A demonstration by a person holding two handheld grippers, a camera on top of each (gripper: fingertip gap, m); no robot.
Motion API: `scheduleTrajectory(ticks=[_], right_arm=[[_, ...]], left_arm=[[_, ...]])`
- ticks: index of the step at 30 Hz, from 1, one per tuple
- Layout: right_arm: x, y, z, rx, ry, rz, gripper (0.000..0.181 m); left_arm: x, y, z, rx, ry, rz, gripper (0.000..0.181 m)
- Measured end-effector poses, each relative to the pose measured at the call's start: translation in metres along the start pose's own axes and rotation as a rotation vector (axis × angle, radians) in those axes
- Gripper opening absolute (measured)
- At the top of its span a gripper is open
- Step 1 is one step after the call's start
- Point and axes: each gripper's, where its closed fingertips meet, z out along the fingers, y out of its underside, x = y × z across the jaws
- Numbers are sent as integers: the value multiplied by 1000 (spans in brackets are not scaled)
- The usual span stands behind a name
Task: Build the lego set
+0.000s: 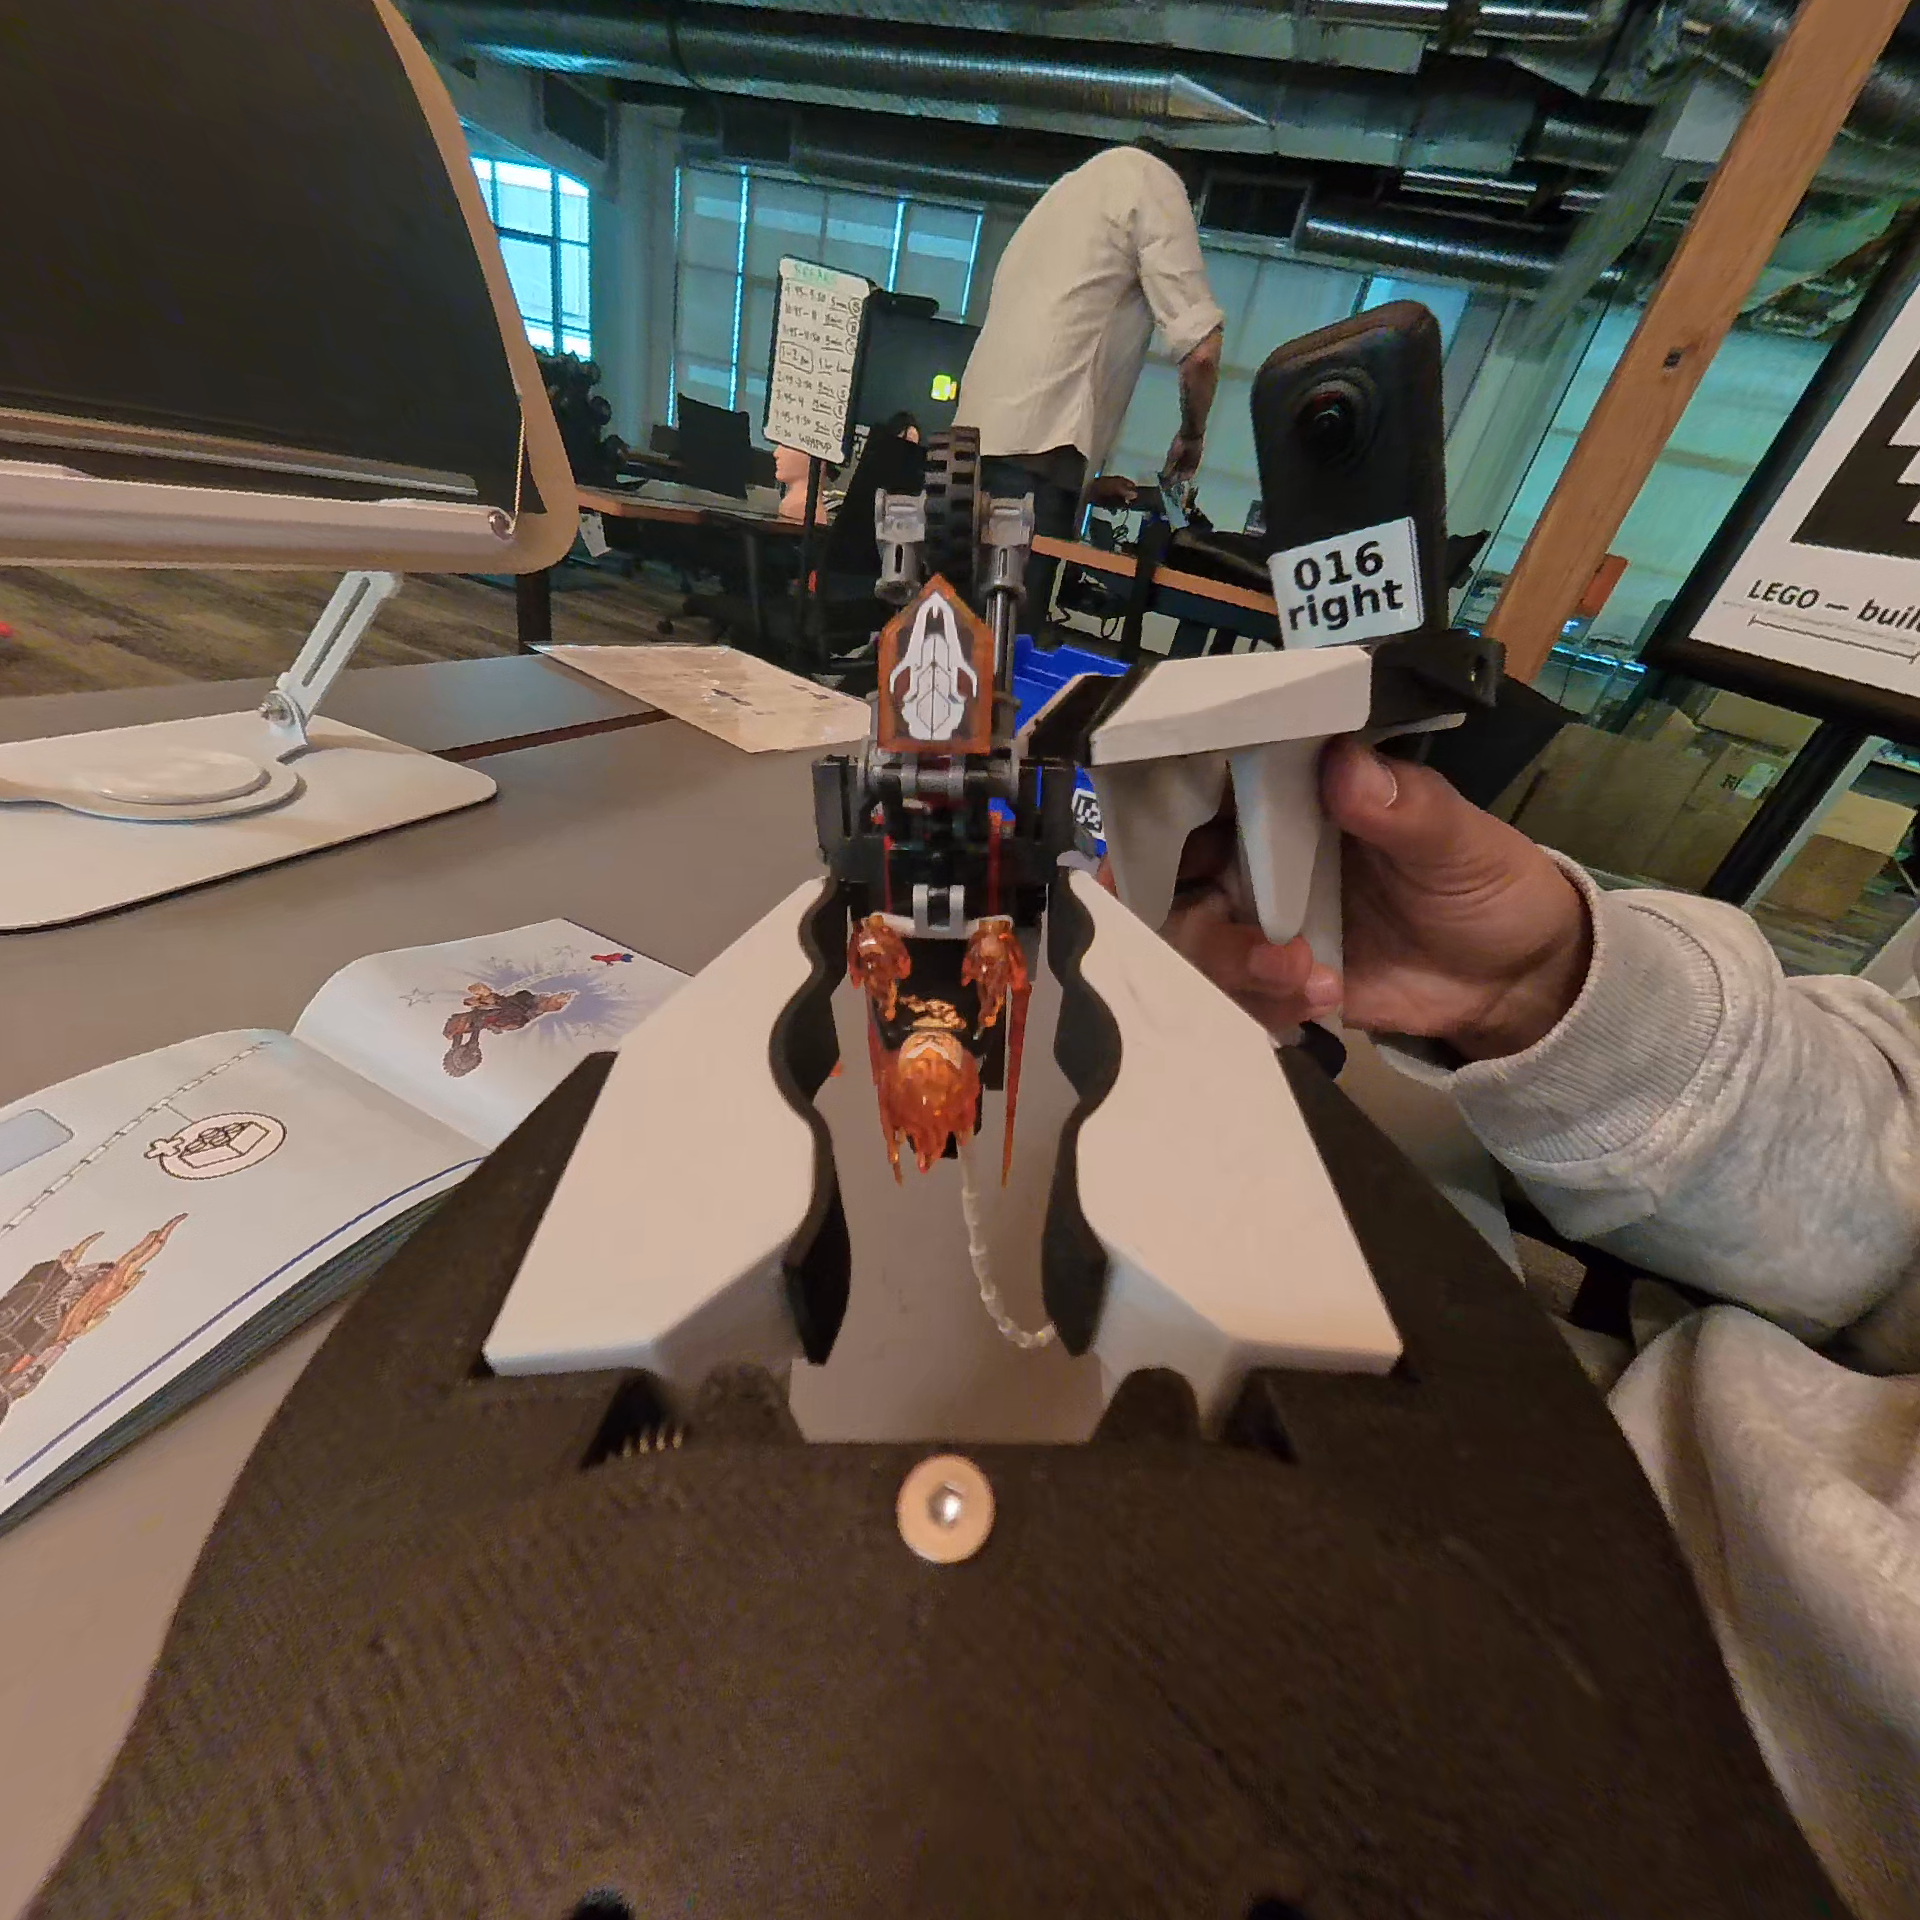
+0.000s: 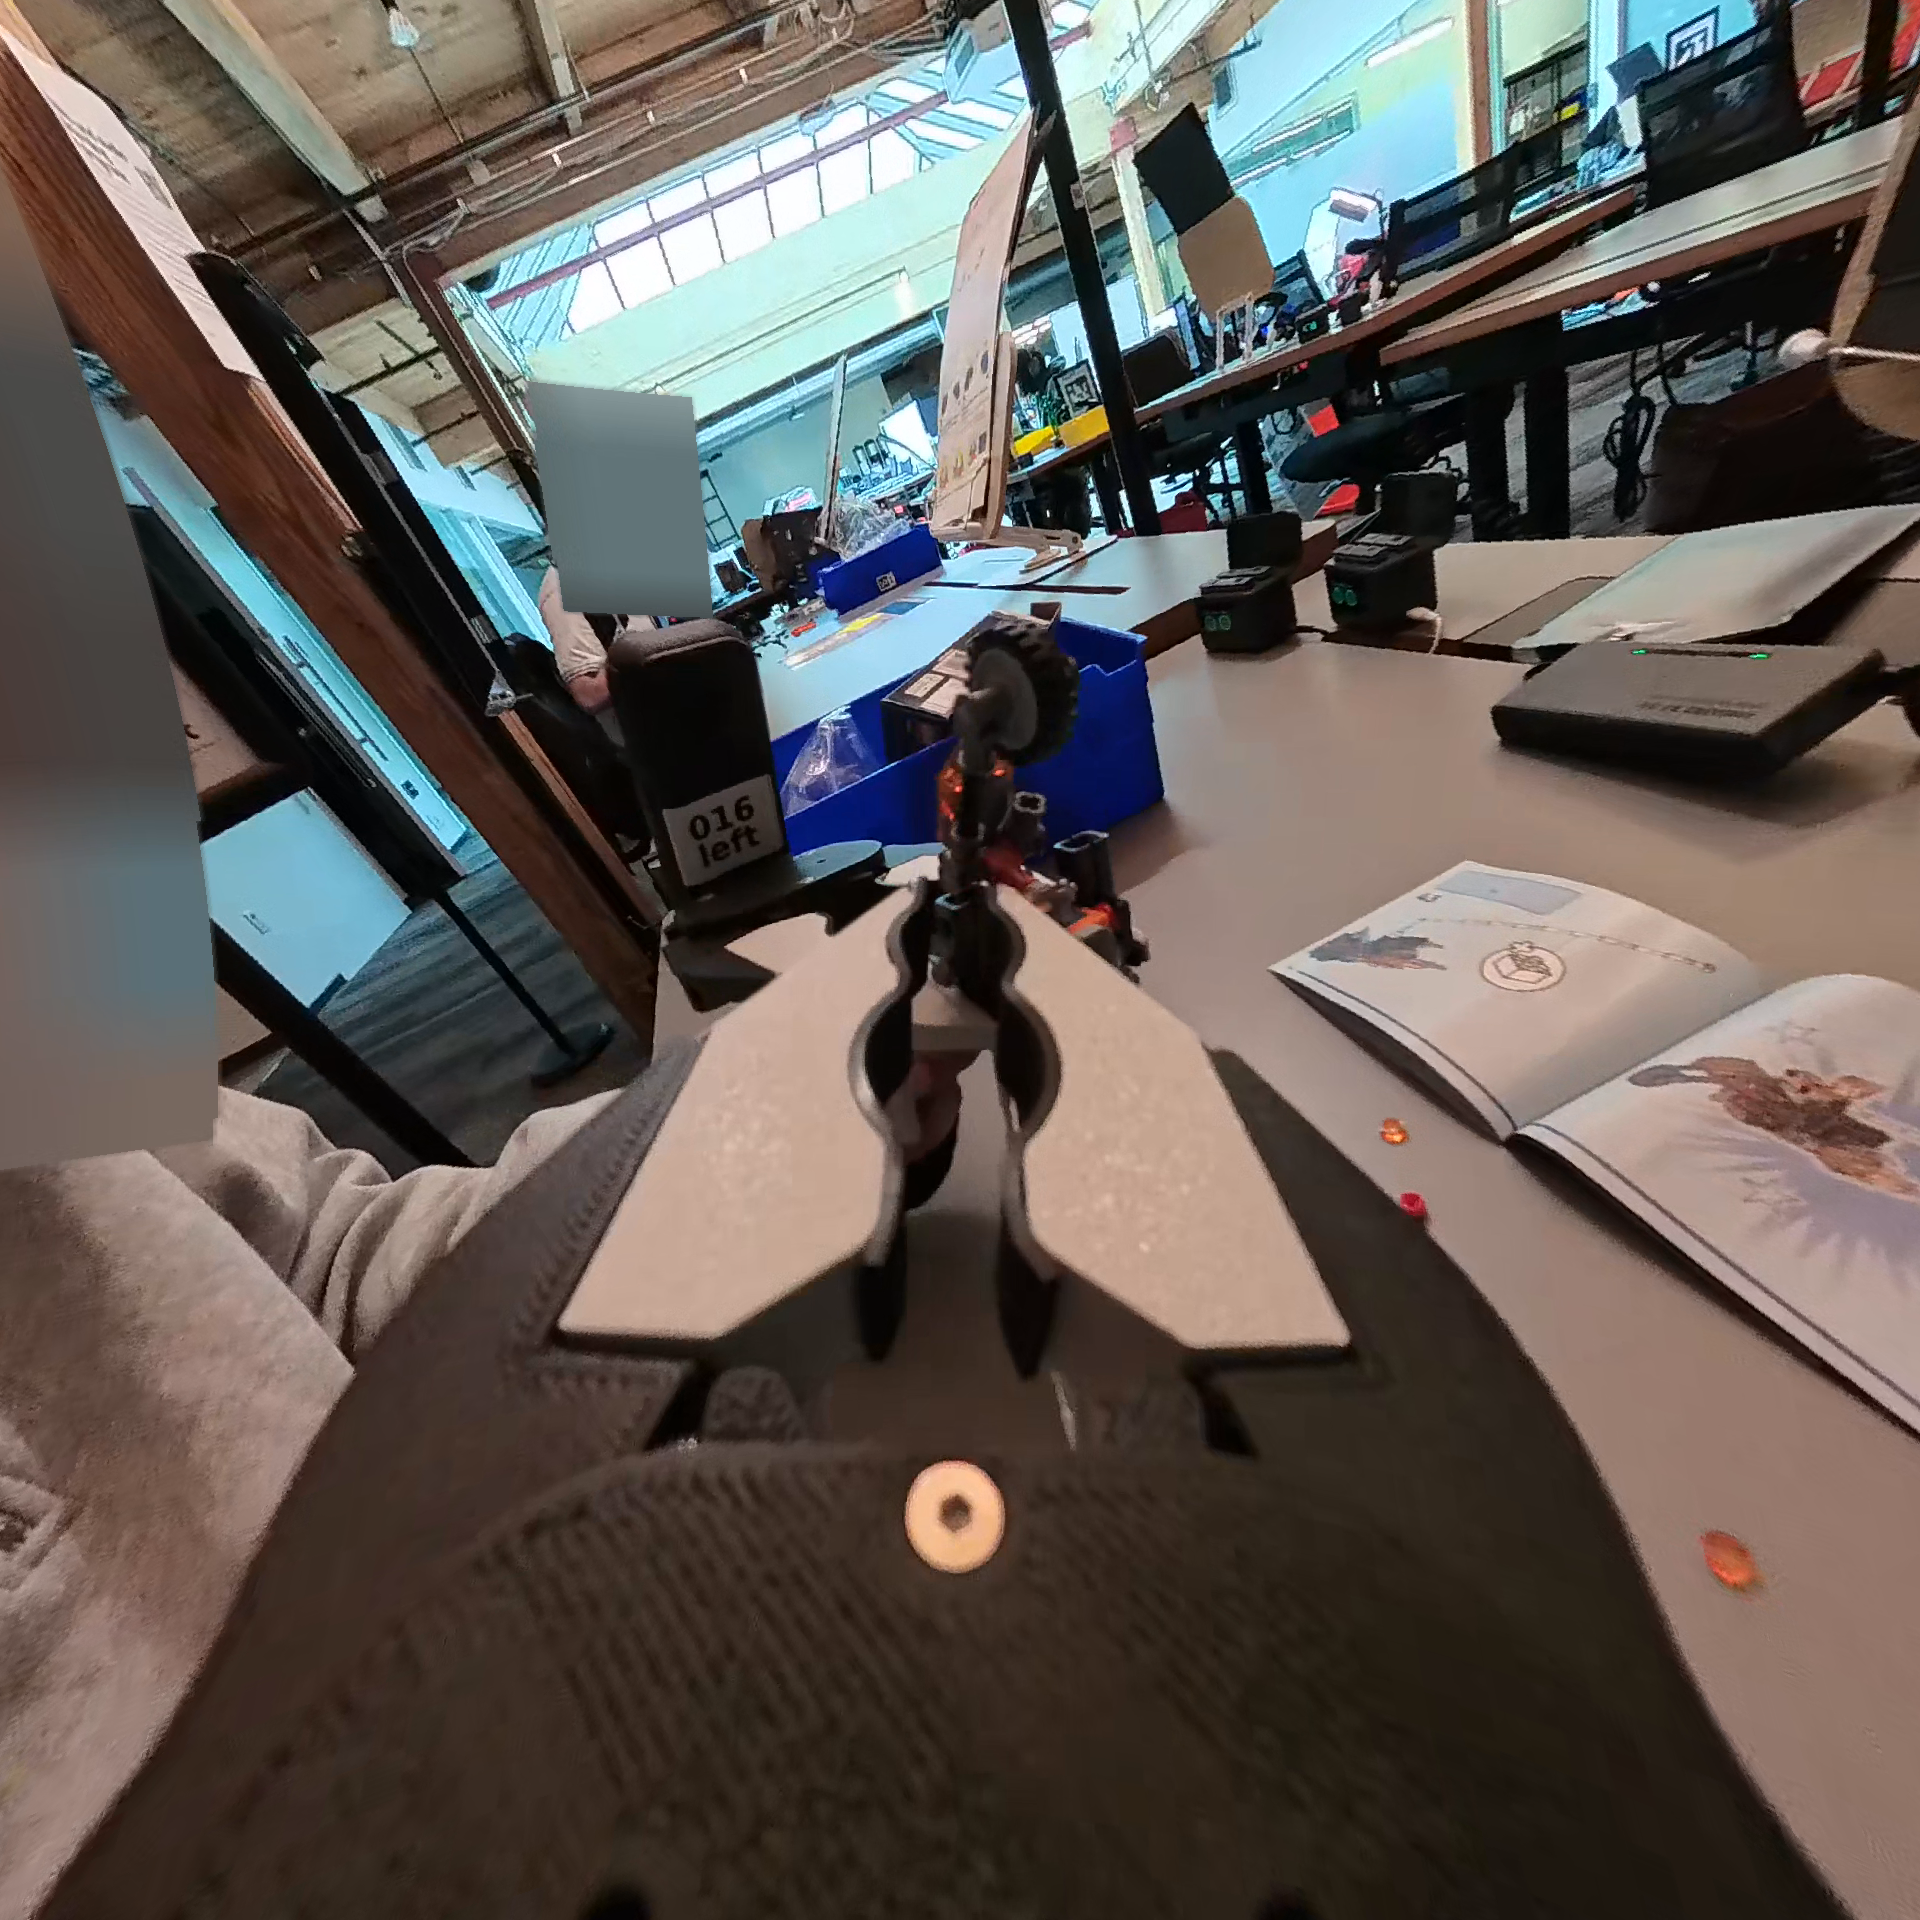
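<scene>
Above table (image 2: 1351, 831), both tongs (image 1: 940, 914) (image 2: 961, 935) grip lego motorcycle (image 1: 935, 790).

The Lego motorcycle (image 1: 940, 831) is held nose-up above the counter, black with grey fork struts, a knobby black front wheel (image 1: 951, 488) on top, an orange shield tile (image 1: 932, 670) below it and translucent orange flame pieces (image 1: 928, 1081) at its lower end. A white chain (image 1: 992, 1273) dangles beneath.
</scene>
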Motion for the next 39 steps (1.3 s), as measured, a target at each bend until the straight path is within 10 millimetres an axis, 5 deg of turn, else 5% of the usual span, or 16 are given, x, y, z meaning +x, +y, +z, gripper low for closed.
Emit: scheduleTrajectory(ticks=[12, 18, 21, 25, 29, 33, 39], right_arm=[[18, -16, -31, 1, 182, -172, 15], [56, -8, -87, -45, 454, -226, 20], [60, 5, -114, -56, 515, -204, 22], [34, 40, -124, -167, 411, -222, 26], [-31, 110, -105, -422, 103, -280, 29], [-74, 165, -86, -603, -73, -439, 28], [-93, 200, -71, -724, -161, -521, 23]], left_arm=[[-7, 3, -1, -19, -39, 15, 38], [-19, 2, -6, -12, -86, -14, 37], [-23, 3, -7, -12, -101, -30, 37], [-25, 5, -6, -23, -109, -27, 38], [-26, 8, -5, -37, -119, -17, 38], [-27, 10, -4, -47, -130, -8, 37], [-26, 10, -5, -48, -127, -3, 37]])
